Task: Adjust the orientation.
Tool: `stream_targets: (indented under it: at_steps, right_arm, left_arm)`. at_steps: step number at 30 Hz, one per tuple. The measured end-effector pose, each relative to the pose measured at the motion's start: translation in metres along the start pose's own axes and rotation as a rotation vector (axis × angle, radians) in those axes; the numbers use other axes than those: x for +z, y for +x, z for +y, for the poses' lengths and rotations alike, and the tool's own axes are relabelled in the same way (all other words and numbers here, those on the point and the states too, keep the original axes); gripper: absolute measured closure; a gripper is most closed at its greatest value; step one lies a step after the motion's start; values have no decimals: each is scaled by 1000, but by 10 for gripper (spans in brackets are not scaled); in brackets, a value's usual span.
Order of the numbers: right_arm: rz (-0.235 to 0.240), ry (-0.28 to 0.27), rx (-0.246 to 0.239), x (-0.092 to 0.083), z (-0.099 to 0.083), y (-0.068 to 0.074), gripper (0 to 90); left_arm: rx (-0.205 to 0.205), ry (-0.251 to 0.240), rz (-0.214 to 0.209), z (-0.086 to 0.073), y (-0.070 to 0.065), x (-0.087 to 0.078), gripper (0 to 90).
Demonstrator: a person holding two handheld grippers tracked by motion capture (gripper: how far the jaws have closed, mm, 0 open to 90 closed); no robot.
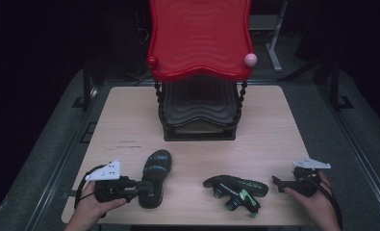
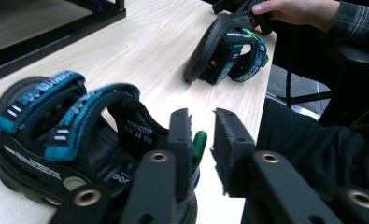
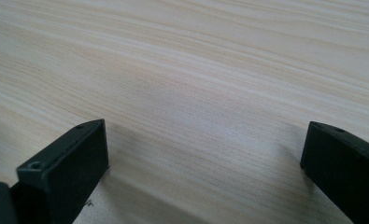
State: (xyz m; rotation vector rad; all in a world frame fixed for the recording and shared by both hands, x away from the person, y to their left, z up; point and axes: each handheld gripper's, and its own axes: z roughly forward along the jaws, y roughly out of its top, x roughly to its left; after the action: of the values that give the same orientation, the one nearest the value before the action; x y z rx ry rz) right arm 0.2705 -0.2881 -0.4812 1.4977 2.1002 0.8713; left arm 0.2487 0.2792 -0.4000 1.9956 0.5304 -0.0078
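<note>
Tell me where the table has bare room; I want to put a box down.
Bare: table right of the black rack, left of it, and the strip between rack and sandals. Crowded: front edge, with the left sandal, right sandal and both grippers, left, right.

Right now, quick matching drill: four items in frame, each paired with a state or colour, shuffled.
1. blue-strapped sandal
2. green-trimmed sandal
3. right gripper
4. rack's top shelf

a. lying on its side
b. red
c. sole down, by the left gripper
d. jaws wide apart over the table

Pairs: 1-c, 2-a, 3-d, 4-b
</note>
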Motion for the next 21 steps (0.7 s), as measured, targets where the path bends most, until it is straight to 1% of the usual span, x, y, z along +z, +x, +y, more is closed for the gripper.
stream_targets:
  at_steps: [3,5,8,12,16,21]
  right_arm:
    - [-1,0,1,0,0,0,3]
    - [-1,0,2,0,0,0,3]
    - [-2,1,3,0,0,0,3]
    - [-2,0,4,0,0,0,3]
    - [-2,1,4,0,0,0,3]
    - [-2,1,4,0,0,0,3]
  left_arm:
    - [-2,-15,10,5,6,-1,649]
    - [-1,-20,26,9,12,-1,610]
    - [-2,-6,52,12,23,2,549]
    - [0,8,79,13,39,12,516]
    - [8,29,72,13,50,23,499]
    - [15,63,57,9,56,34,486]
